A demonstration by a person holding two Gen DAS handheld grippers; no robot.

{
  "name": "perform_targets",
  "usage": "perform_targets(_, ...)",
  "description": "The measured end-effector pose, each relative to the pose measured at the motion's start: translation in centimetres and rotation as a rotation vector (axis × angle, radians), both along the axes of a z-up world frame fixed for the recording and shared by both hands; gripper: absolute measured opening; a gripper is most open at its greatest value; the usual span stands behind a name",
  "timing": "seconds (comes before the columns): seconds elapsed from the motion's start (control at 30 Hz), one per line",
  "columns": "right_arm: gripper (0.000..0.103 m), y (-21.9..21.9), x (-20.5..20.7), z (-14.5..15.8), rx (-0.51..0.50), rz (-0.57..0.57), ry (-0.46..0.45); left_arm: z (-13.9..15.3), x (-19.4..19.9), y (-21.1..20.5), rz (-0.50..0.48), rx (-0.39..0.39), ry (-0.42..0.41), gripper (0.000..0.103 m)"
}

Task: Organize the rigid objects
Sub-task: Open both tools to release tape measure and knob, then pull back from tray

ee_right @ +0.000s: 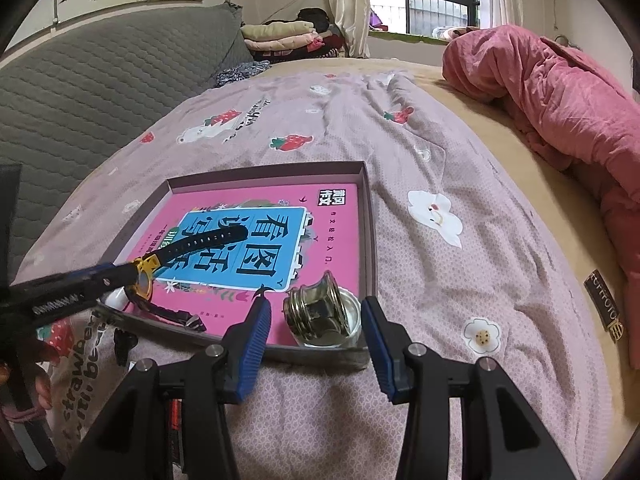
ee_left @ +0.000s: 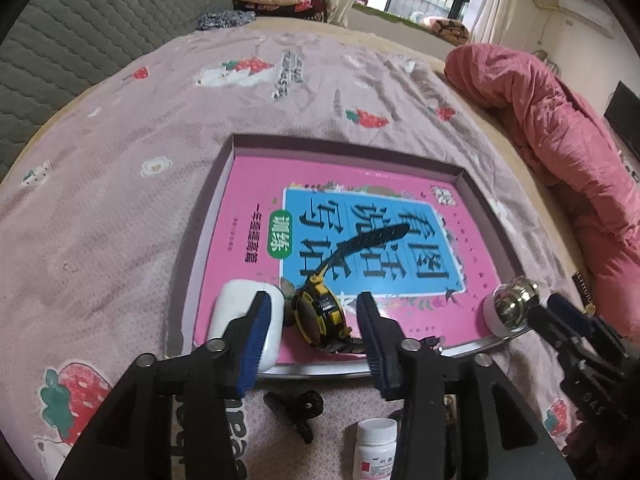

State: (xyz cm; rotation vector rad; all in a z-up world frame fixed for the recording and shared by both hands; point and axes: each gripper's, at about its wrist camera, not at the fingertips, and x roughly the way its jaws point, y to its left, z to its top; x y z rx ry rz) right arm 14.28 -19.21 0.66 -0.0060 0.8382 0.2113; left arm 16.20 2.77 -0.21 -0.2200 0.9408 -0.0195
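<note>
Nearest the left wrist camera stands a white pill bottle [ee_left: 377, 446] on the bedspread [ee_left: 120, 200], beside a black clip [ee_left: 298, 406]. Beyond, the left gripper [ee_left: 316, 312] has its jaws spread either side of a yellow-and-black watch [ee_left: 318, 308] lying on the pink book [ee_left: 360, 240] in the shallow box [ee_left: 236, 148], pads clear, white case [ee_left: 244, 320] alongside. From the right wrist, the right gripper [ee_right: 316, 320] straddles a metal-capped glass jar [ee_right: 320, 314] in the box's near corner, blue pads not touching it.

Strawberry-print bed cover [ee_left: 120, 208] under shallow box [ee_left: 476, 196], pill bottle [ee_left: 376, 452]
</note>
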Motion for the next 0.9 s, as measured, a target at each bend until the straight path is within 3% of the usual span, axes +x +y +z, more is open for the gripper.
perform_targets(0.27,0.049,0.1,-0.1,0.1,-0.007,-0.002,0.001,1.8,-0.5,0.3,-0.007,-0.009,-0.035,0.057)
perform_targets(0.53,0.053,0.1,-0.2,0.5,-0.009,-0.012,-0.003,1.9,-1.0,0.4,-0.009,-0.001,-0.029,0.058)
perform_targets(0.9,0.053,0.5,-1.4,1.8,-0.016,0.006,-0.039,3.0,-2.6,1.0,-0.015,0.027,-0.047,0.071)
